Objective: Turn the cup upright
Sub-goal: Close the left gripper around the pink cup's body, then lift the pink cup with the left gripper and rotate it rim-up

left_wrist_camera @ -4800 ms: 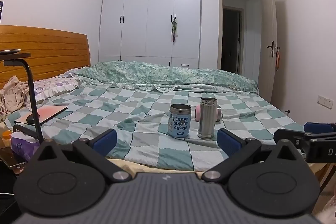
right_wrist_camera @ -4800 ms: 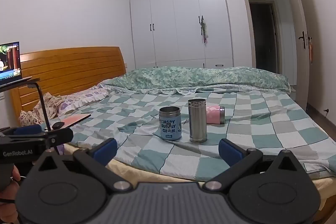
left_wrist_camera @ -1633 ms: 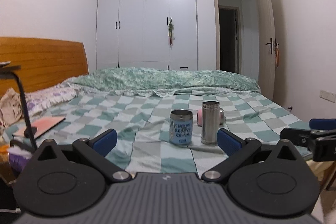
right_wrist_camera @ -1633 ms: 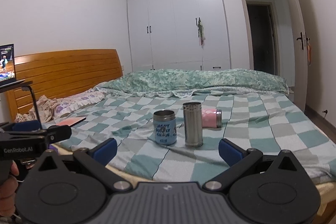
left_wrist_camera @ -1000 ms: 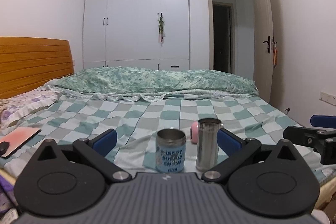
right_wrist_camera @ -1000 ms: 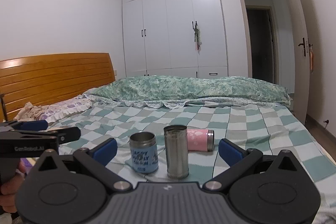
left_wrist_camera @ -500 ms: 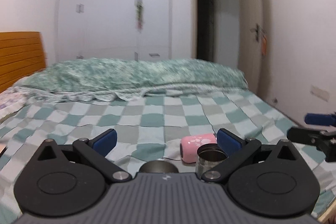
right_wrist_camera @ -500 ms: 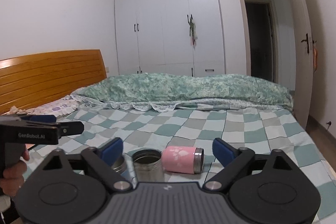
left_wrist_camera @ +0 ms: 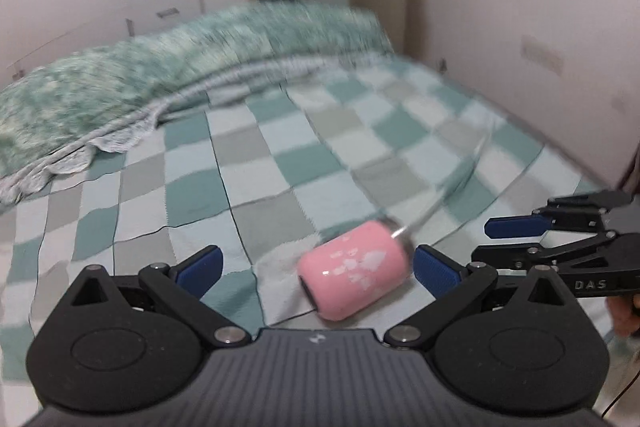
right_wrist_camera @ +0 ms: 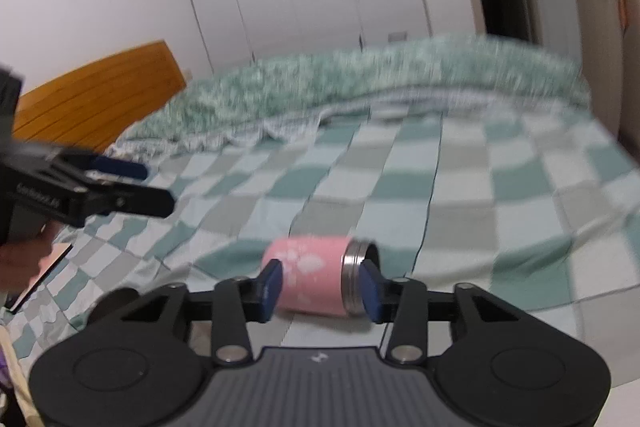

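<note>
Right tongs (right_wrist_camera: pixel 319 285) bracket the lying pink cup (right_wrist_camera: pixel 308 279); left tongs (left_wrist_camera: pixel 316 265) gape.

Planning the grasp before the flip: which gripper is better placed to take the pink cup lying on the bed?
Right. The right gripper brackets the pink cup end to end, one finger at its base, one at its steel rim. The left gripper is wide open, the cup off-centre toward one finger.

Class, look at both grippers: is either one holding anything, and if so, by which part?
The right gripper brackets the pink cup end to end, base and steel rim; whether it grips yet cannot be told. The left gripper is open, holding nothing.
</note>
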Demonstrator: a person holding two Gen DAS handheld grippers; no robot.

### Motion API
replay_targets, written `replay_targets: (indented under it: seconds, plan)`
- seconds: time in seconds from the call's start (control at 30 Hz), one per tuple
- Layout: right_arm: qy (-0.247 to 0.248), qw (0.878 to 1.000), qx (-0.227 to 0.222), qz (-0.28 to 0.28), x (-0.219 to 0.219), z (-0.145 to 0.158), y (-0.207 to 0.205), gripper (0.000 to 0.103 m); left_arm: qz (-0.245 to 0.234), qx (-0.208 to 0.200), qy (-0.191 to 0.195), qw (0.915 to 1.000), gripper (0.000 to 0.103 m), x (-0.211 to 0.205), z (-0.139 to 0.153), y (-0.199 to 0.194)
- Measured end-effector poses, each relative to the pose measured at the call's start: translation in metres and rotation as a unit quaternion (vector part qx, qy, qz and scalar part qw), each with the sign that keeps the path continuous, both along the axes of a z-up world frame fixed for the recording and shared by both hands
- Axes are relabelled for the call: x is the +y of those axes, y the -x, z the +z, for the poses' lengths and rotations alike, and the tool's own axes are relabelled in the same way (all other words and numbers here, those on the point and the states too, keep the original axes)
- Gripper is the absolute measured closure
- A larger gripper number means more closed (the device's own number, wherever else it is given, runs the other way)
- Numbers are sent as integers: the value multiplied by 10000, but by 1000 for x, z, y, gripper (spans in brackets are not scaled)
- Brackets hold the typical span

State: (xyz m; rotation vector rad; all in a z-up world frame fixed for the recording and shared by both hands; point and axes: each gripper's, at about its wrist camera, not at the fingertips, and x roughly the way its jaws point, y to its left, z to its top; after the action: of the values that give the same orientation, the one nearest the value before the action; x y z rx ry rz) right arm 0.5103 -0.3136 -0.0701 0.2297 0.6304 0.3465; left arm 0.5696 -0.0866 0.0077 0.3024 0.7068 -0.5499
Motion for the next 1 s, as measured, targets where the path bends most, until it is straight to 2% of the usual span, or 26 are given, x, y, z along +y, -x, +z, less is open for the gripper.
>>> replay_targets:
  seconds: [0.07,0.13,0.23,0.3,0.37,0.5,0.57,0.67,0.73,0.83,0.93,1.0]
  plan:
    - [-146,9996,231,81,1,-17,-16,69,-78,44,-431,9990,0,-13,-15,-24]
    - [-260,9985,459,108,2,-34,-28,72,-178,181,-644,9976,0,-24,-30,-44]
    - [-341,9967,726,118,5,-57,-42,73,-648,420,-840,9935,0,-43,-50,-68]
    - [-387,9954,878,83,6,-72,-51,73,-1078,417,-986,9884,0,-54,-60,-73]
    - [-428,9937,1038,45,5,-85,-61,74,-1494,383,-972,9832,0,-62,-70,-79]
    - [-415,9930,1106,-74,2,-99,-78,74,-1808,862,-1050,9741,0,-74,-94,-94]
    - [-430,9928,1098,-190,-1,-103,-87,74,-1699,1065,-1252,9717,3,-80,-110,-107]
    - [-539,9923,1080,-271,-7,-107,-100,72,-1543,1407,-1111,9716,6,-81,-124,-124]
    - [-651,9915,1075,-328,-11,-109,-107,72,-1514,1536,-1108,9702,16,-86,-132,-130]
    - [-545,9919,1048,-474,-12,-111,-113,79,-1387,1835,-1155,9663,18,-91,-148,-139]
    - [-630,9908,1070,-532,-16,-111,-114,78,-1234,1708,-919,9732,19,-87,-148,-141]
    - [-745,9899,1047,-600,-21,-108,-113,70,-1082,1517,-887,9785,19,-83,-147,-138]
